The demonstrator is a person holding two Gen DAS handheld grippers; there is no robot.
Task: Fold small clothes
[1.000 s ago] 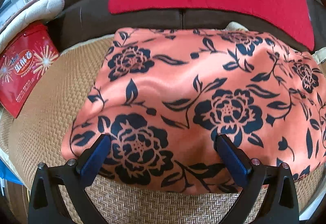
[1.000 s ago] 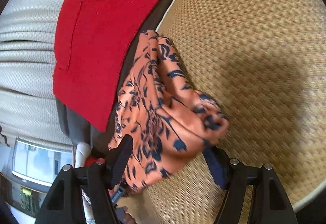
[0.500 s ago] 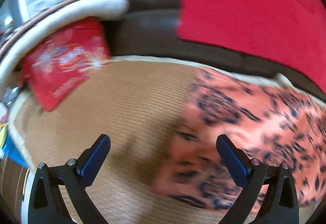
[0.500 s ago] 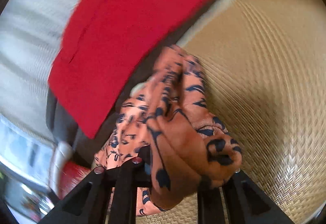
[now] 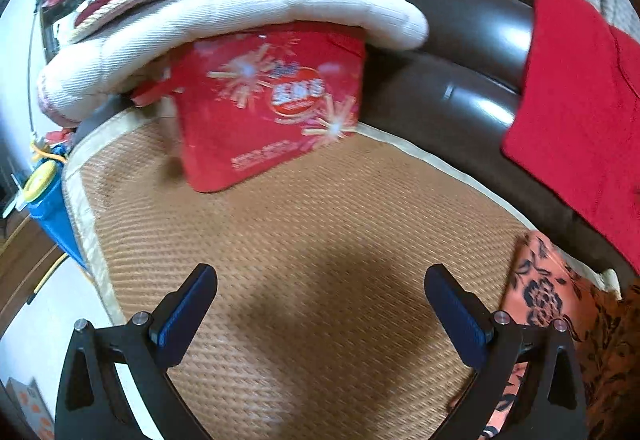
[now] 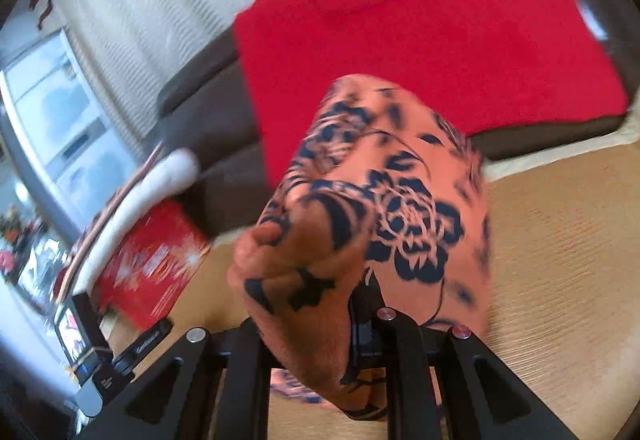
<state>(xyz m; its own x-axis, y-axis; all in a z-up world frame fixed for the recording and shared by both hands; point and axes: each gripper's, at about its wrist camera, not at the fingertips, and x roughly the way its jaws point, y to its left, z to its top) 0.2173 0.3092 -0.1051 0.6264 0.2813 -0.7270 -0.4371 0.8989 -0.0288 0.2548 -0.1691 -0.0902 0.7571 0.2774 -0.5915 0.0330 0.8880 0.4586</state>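
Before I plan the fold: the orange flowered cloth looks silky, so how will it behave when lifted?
Probably very floppy: the orange flowered cloth bunches and droops where the right tool pinches it shut. Likely slippery, since it shines like satin. It seems light, hanging from one pinch above the woven mat.

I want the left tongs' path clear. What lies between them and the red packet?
Only bare woven mat, in the left wrist view, separates the left tongs from the red packet.

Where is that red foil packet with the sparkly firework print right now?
In the left wrist view the red foil packet leans at the back of the woven straw mat, tucked under the cream padded cushion, left of the dark brown sofa back.
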